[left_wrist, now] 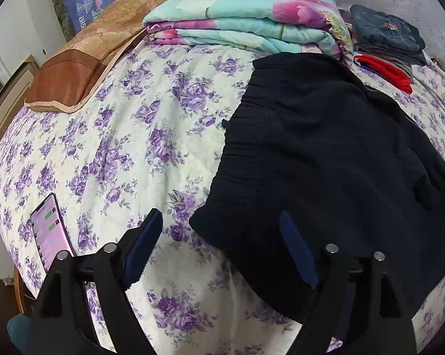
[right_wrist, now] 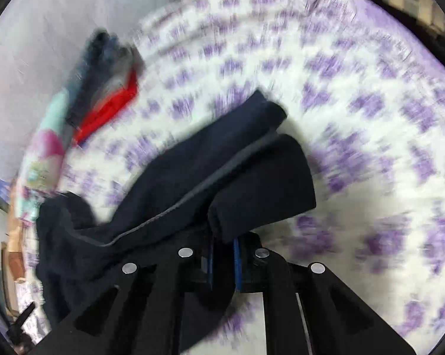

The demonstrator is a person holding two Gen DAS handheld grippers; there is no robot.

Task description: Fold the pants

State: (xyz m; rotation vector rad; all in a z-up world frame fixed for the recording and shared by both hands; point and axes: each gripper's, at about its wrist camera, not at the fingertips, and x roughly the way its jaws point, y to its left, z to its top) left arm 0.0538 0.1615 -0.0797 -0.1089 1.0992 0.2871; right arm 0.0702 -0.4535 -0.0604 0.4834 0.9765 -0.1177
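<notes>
Dark navy pants lie spread on the purple-flowered bedspread, ribbed waistband toward the left. In the left wrist view my left gripper is open just above the near left corner of the pants; its right blue pad hovers over the cloth and its left one over the bedspread. The right wrist view is blurred by motion. There the pants show a leg end with a grey side stripe, and my right gripper is shut on a fold of that cloth, which bunches between its blue pads.
A folded turquoise-and-pink quilt lies at the far side of the bed, a brown pillow to its left, and a stack of folded clothes with red pieces to its right. A lit phone rests near the left edge.
</notes>
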